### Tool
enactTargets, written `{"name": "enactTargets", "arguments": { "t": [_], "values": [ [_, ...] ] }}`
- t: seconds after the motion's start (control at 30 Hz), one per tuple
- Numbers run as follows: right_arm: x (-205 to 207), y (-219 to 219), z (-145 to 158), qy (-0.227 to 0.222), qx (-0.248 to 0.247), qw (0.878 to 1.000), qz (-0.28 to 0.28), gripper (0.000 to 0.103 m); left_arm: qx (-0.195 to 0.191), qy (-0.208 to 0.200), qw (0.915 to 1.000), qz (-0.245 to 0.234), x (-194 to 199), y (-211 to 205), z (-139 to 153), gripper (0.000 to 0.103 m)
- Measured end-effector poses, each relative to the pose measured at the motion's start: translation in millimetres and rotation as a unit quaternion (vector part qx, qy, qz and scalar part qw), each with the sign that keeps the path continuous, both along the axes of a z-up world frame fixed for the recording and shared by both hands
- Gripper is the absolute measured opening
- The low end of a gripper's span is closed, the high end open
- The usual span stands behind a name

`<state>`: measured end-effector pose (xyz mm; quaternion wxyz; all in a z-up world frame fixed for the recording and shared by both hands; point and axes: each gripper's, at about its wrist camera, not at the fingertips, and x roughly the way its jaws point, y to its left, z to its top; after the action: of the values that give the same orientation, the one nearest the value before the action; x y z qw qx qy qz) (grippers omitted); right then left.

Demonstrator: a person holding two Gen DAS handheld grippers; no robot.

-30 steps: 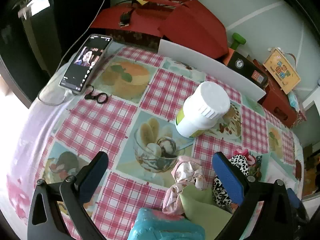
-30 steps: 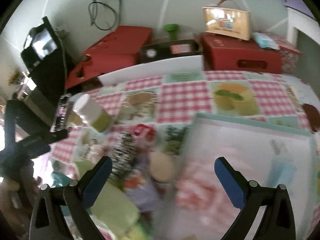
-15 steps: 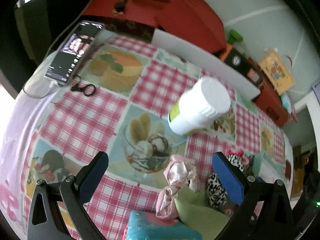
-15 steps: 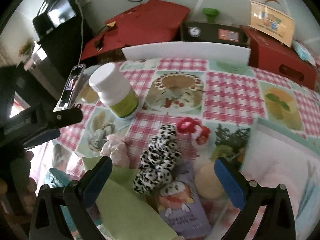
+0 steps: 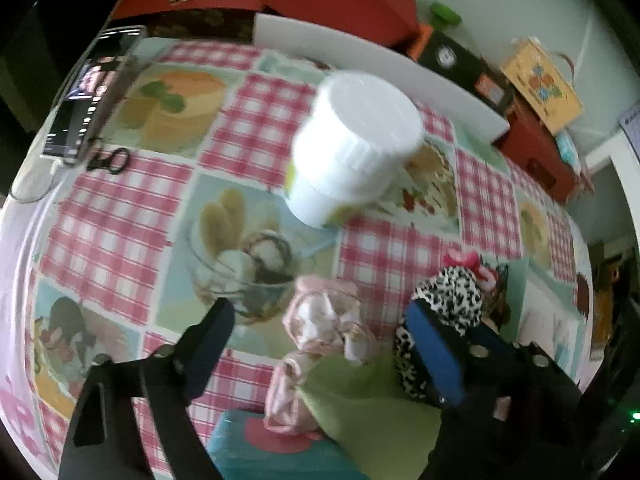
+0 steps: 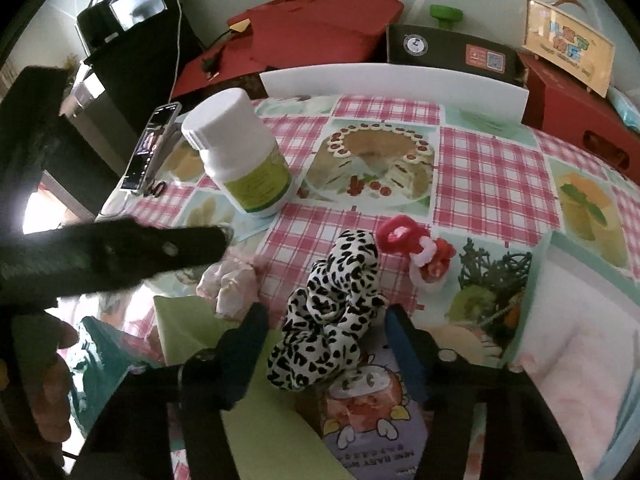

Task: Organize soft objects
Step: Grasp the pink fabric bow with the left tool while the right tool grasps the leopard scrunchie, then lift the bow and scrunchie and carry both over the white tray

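A pink scrunchie (image 5: pixel 324 320) lies on the checked tablecloth (image 5: pixel 120 240), half on a green cloth (image 5: pixel 360 404). My left gripper (image 5: pixel 320 344) hangs over it with jaws closing, one on each side of it, pads clear of it. A black-and-white leopard scrunchie (image 6: pixel 336 304) lies between the jaws of my right gripper (image 6: pixel 326 340), which are also closing; the pads do not press it. A red and pink scrunchie (image 6: pixel 416 252) sits just beyond.
A white bottle (image 6: pixel 240 152) with a green label stands behind the pile. A purple wipes packet (image 6: pixel 368 412) and a teal object (image 5: pixel 272 456) lie near. A pale green tray (image 6: pixel 540 280) is at right, a phone (image 5: pixel 84 108) far left. Red boxes (image 6: pixel 320 12) line the back.
Both grippers sank toward the pile and their jaws narrowed. The right view swung left from the tray onto the leopard scrunchie; the left one closed in on the pink scrunchie.
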<state>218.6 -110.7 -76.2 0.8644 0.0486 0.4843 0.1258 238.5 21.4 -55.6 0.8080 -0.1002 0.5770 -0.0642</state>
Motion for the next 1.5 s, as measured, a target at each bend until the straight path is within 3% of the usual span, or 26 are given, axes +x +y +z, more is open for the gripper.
{"name": "enactTargets", "arguments": {
  "t": [0.53,0.73,0.83,1.13,1.5],
  "values": [
    [-1.3,-5.9,-4.0,0.014,0.028,0.999,0.002,0.043,0.060,0.024,0.9969,-0.045,4.7,-35.8,-18.5,0.042],
    [-2.2,-5.8,-4.1,0.016,0.033,0.999,0.002,0.042,0.073,0.018,0.9956,-0.056,3.6,-49.4,-22.0,0.021],
    [-2.7,-5.2,-4.7,0.017,0.034,0.999,0.002,0.042,0.072,0.013,0.9956,-0.059,4.6,-54.2,-21.4,0.015],
    [-2.6,-7.4,-5.7,0.019,0.041,0.999,0.002,0.036,0.060,0.001,0.9964,-0.060,5.9,-44.8,-13.2,0.013],
    [-2.4,-13.0,-6.5,0.020,0.051,0.998,-0.004,0.032,0.031,-0.021,0.9993,-0.010,8.3,-14.3,-3.3,0.012]
  ]
}}
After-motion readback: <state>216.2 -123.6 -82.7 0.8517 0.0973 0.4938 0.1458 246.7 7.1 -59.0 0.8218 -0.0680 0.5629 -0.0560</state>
